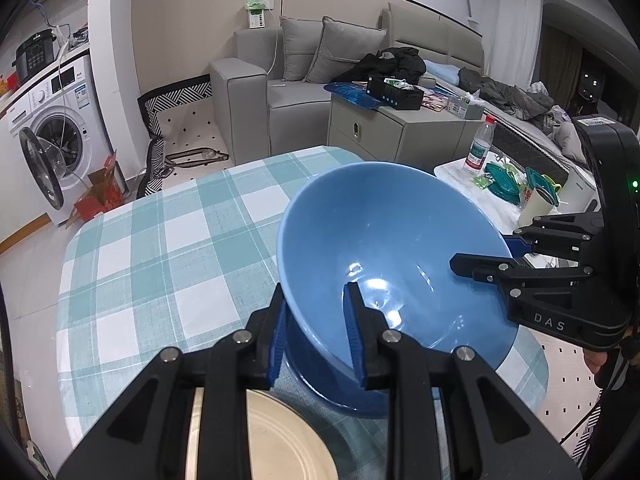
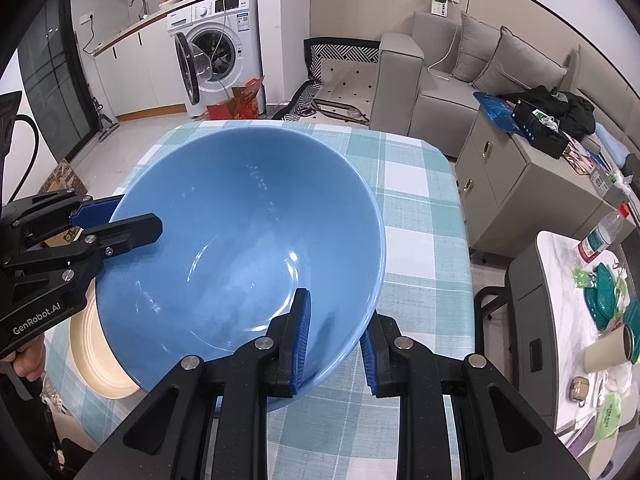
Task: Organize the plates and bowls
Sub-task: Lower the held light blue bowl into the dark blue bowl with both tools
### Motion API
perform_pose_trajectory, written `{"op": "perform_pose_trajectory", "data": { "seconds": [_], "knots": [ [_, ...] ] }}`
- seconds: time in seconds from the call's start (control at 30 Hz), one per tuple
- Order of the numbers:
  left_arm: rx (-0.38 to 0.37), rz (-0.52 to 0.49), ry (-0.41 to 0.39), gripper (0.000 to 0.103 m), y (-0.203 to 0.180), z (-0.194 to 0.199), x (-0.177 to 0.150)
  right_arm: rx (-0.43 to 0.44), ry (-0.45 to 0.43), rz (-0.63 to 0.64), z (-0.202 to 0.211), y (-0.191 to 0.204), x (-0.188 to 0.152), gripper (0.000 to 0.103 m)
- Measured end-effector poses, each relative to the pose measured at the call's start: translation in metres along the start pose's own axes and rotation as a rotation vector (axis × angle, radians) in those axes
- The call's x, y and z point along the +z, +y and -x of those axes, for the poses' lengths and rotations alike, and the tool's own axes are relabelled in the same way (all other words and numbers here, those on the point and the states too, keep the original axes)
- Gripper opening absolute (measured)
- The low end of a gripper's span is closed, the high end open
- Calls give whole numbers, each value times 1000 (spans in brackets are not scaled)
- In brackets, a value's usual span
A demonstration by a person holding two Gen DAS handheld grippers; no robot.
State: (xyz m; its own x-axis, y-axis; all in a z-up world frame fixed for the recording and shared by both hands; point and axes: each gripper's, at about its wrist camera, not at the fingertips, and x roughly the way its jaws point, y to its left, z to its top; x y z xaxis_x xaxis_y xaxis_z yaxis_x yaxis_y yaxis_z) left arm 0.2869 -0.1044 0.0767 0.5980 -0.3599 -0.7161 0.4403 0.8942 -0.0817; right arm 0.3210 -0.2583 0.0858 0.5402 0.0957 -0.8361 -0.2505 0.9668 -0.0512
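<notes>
Both claws, the left gripper (image 1: 316,320) and right gripper (image 2: 334,330), angle steeply downward, each clamped on opposite rims of the tilted blue bowl (image 1: 384,256) above the checked table (image 1: 160,248).

A teal-and-white checked tablecloth (image 1: 168,248) covered the table. Beyond its far edge stood a grey sofa (image 1: 280,80) and a washing machine (image 1: 56,120), door open. A water bottle (image 1: 480,144) stood upright on the side table (image 1: 452,172) near teal containers (image 1: 504,184).
</notes>
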Motion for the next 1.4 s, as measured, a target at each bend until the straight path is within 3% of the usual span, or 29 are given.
{"op": "perform_pose_trajectory", "data": {
  "seconds": [1.4],
  "knots": [
    [12,12,46,25,6,-25,-28,-6,62,37,-42,3,-8,23]
  ]
}}
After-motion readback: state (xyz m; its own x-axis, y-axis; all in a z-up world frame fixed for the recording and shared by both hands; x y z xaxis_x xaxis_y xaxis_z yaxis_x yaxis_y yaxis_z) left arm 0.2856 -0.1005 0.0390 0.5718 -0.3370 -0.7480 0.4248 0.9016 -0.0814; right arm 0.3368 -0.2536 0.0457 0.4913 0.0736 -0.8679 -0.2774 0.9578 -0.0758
